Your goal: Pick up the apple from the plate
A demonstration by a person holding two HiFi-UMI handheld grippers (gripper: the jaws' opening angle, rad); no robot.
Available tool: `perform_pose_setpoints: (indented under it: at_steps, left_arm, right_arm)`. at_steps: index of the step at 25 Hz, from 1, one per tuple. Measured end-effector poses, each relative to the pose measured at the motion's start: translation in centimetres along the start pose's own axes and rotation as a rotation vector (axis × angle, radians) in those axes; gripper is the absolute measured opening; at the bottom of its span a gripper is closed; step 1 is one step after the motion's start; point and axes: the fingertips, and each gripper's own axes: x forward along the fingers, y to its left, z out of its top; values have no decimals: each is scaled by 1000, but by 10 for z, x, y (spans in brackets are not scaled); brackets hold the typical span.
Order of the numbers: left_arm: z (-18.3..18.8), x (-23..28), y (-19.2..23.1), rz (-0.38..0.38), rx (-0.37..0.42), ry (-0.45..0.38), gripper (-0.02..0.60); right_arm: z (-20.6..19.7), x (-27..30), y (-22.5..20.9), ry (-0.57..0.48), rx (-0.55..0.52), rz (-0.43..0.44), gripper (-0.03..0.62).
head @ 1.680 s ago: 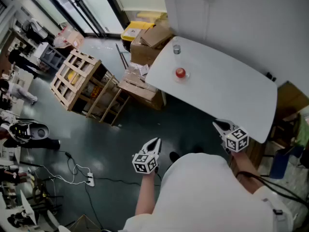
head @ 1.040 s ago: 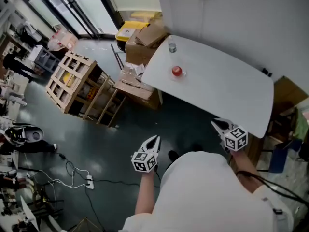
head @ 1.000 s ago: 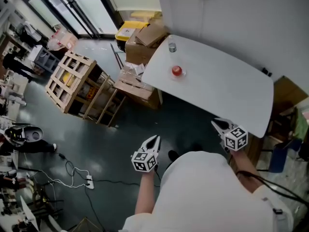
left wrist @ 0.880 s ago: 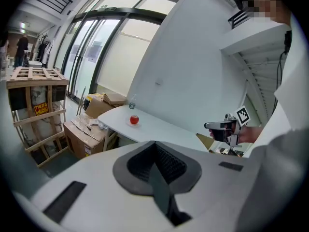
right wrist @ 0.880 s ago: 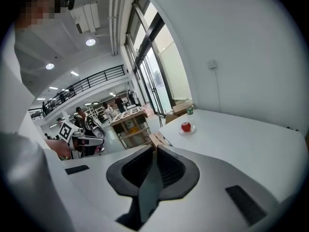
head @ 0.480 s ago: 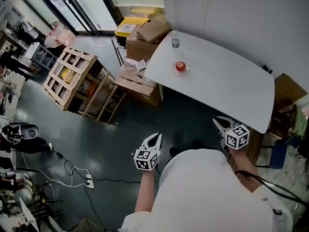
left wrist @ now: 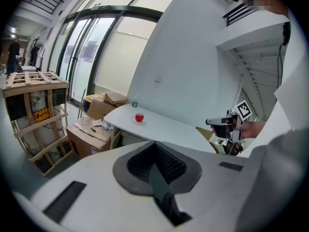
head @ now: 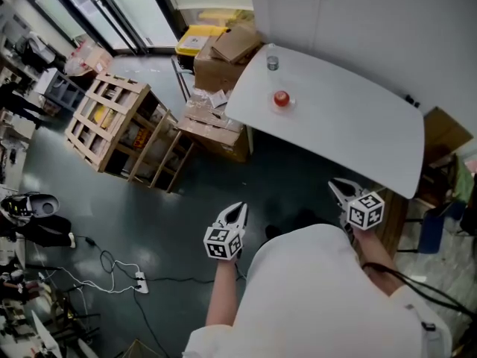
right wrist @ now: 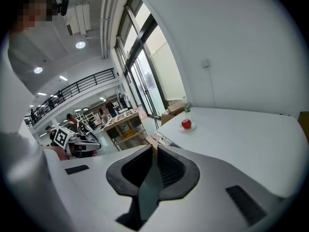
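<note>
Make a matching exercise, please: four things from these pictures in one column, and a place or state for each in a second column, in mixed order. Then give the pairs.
1. apple
2. bottle
3. crate
4. left gripper

A. on the floor, left of the table
B. shut and empty
C. on the plate
D. by the table's corner, beyond the apple

Pairs: 1-C, 2-D, 3-A, 4-B

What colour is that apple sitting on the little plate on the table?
Red. The apple shows best in the right gripper view.
</note>
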Motion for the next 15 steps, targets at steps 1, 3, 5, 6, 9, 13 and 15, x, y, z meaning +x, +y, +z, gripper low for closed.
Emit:
perform_pose_setpoints:
  at_steps: [1,3,5,6,9,13,15]
  left_arm:
    - [1,-1,2,5,-4,-2,2]
    - [1,-4,7,11,-13,-6,2]
    - [-1,-4,11,15,-20,-8,2]
    - [-2,-4,12,18,-24,-6,2]
    - [-5,-3,19,34,-44,-2,2]
    - [5,-1,25,34,-62,-16,2]
    - [10,3,31,39,-64,-21,2]
  right_arm:
    - [-1,1,0,5,2,-2,52]
    - [-2,3,-1,12,0,-5,52]
    - [-1,6,-2,17,-2,-6,52]
    - [-1,7,-3,18,-3,-7,52]
    - [3,13,-6,25,0,-3,52]
    - [13,29,-10,30,-3,17,52]
    - [20,42,-13,29,-8,34,52]
